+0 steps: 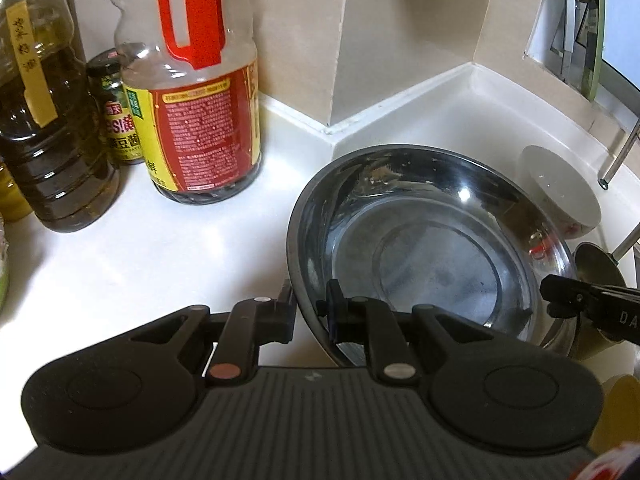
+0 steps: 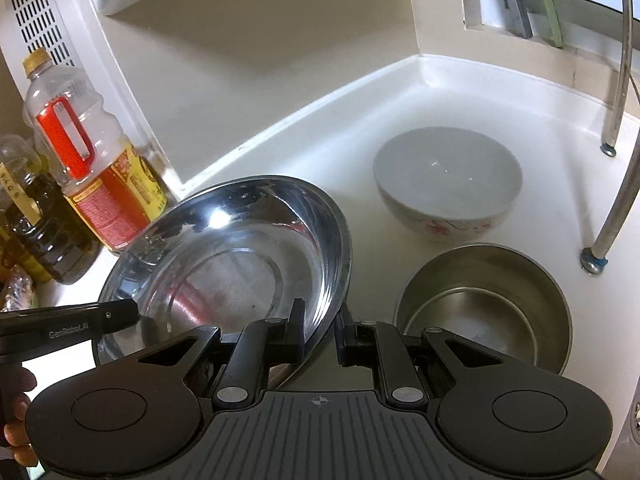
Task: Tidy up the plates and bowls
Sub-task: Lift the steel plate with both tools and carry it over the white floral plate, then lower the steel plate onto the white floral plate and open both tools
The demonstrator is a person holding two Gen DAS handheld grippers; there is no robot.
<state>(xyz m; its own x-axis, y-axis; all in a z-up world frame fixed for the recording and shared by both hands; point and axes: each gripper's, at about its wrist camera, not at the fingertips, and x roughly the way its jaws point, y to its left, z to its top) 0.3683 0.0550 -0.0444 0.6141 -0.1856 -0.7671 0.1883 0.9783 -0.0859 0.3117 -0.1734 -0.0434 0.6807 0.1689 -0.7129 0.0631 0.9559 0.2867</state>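
Observation:
A wide, shiny steel dish point(image 1: 420, 248) point(image 2: 224, 256) is over the white counter point(image 1: 180, 248), held from two sides. My left gripper point(image 1: 310, 300) is shut on its near left rim, one finger inside and one outside. My right gripper point(image 2: 320, 316) is shut on the opposite rim in the same way. Each gripper shows in the other's view, the right gripper point(image 1: 554, 296) at the dish's right edge and the left gripper point(image 2: 132, 312) at its left edge. A white bowl with a red flower pattern point(image 2: 448, 172) point(image 1: 560, 196) stands behind. A small steel bowl point(image 2: 480, 312) point(image 1: 596, 256) sits right of the dish.
A dark oil bottle point(image 1: 44, 128), a small jar point(image 1: 116, 112) and a red-handled bottle point(image 1: 200, 100) stand left by the tiled wall. Metal rack legs point(image 2: 616, 92) point(image 2: 596, 256) rise at the right. A yellow item point(image 1: 616, 412) is at the lower right. A person's hand point(image 2: 16, 400) holds the left gripper.

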